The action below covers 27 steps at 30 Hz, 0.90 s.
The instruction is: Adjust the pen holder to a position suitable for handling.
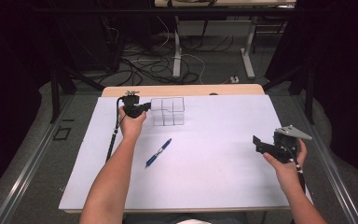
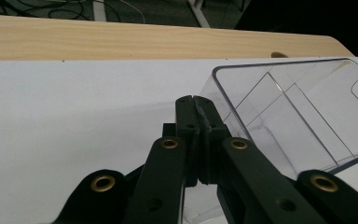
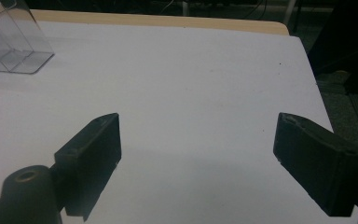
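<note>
A clear plastic box [image 1: 168, 111] with inner dividers stands on the white table top [image 1: 214, 177] at the back, left of centre. My left gripper [image 1: 147, 107] is at the box's left wall. In the left gripper view the jaws [image 2: 196, 100] are pressed together on the edge of the clear box [image 2: 298, 116], pinching its thin wall. My right gripper [image 1: 257, 143] hovers at the right side of the table, jaws wide apart [image 3: 198, 123] with nothing between them. The box's corner [image 3: 9, 46] appears at the top left of the right gripper view.
A blue pen [image 1: 158, 152] lies on the white top in front of the box, angled toward it. A wooden strip [image 1: 182, 90] runs along the far edge. Beyond it are table legs and loose cables on the floor [image 1: 168, 65].
</note>
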Each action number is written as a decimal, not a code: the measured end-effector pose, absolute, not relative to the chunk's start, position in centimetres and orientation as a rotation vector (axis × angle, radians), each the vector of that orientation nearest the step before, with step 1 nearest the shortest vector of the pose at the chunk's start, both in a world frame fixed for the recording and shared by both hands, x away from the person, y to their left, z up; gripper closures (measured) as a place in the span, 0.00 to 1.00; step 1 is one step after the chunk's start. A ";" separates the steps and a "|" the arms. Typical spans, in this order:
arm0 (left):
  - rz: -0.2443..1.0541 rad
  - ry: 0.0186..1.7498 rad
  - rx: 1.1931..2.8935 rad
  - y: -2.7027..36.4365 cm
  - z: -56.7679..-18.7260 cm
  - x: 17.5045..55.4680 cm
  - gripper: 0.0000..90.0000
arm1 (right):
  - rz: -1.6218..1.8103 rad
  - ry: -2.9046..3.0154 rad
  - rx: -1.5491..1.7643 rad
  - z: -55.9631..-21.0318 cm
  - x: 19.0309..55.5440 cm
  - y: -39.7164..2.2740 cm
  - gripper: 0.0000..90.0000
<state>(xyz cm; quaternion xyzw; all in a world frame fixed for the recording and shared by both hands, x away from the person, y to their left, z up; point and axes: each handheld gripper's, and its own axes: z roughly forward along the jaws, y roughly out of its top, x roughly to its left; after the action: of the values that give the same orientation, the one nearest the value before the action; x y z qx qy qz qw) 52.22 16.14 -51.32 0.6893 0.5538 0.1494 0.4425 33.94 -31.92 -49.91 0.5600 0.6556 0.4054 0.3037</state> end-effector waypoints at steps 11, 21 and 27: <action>0.360 1.351 1.704 14.1 -51.5 52.1 1.00 | 1.078 1.739 1.476 -50.0 34.0 -32.0 0.16; 0.368 1.331 1.723 12.1 -51.2 52.3 1.00 | 1.079 1.741 1.475 -50.0 34.0 -32.0 0.16; 0.353 1.317 1.731 11.4 -51.1 52.6 1.00 | 1.087 1.731 1.474 -50.0 34.0 -32.1 0.17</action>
<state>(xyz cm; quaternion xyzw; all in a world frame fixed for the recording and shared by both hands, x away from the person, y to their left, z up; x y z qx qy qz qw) 52.56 11.39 -51.15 0.7007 0.5330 0.1430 0.4522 33.97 -32.06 -50.03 0.5569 0.6541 0.4105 0.3057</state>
